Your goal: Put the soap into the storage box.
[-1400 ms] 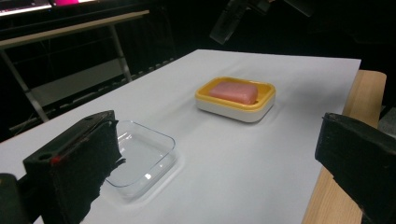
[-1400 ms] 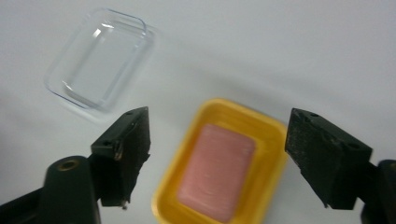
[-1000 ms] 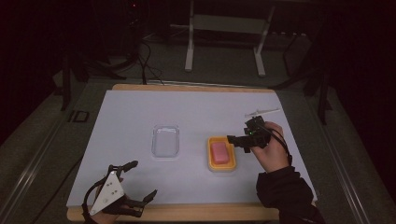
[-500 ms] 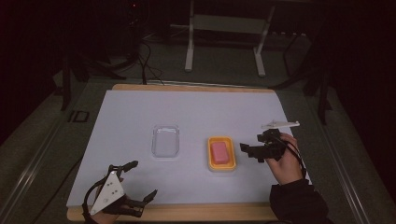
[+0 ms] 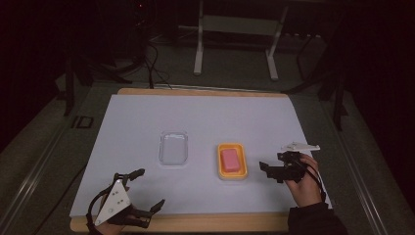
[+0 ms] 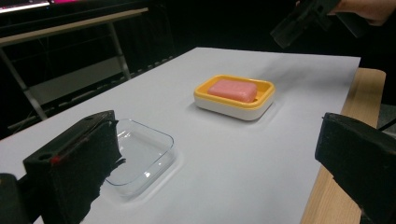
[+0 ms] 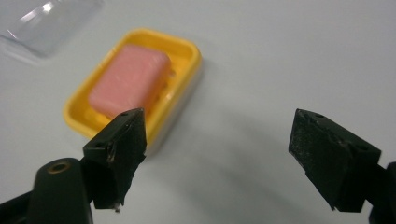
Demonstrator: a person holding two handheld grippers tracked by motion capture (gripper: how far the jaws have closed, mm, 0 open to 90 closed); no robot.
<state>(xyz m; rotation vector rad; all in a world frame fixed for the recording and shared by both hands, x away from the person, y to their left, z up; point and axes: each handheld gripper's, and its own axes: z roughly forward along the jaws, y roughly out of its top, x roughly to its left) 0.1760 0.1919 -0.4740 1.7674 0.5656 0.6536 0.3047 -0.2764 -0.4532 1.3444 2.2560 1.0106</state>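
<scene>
1. Right of the yellow soap dish [image 5: 231, 161], my right hand [image 5: 303, 177] rests low over the white sheet [image 5: 147, 122], forearm coming in from the near edge, wrist turned so the right gripper [image 5: 270, 170] points leftward at the dish.
2. Near the front left corner my left hand holds the left gripper [image 5: 147, 193] low above the table edge, its grey plate on top, aimed across the sheet.
3. My right gripper's jaws stand well apart and have just been closing a little after opening; nothing lies between them, only bare sheet, and they touch nothing.
4. My left gripper's jaws are spread wide too, empty, touching nothing.
5. The pink soap bar [image 7: 128, 81] lies flat inside the dish, just ahead of my right jaws; the clear plastic lid [image 5: 173, 147] sits apart to the dish's left.
6. From the right gripper view I see drain slots in the dish floor beside the bar; the high view is too small for that.
7. From the left gripper view the dish's white lower half [image 6: 233, 111] shows beneath the yellow rim, and my right gripper [image 6: 303, 18] hovers beyond it.
</scene>
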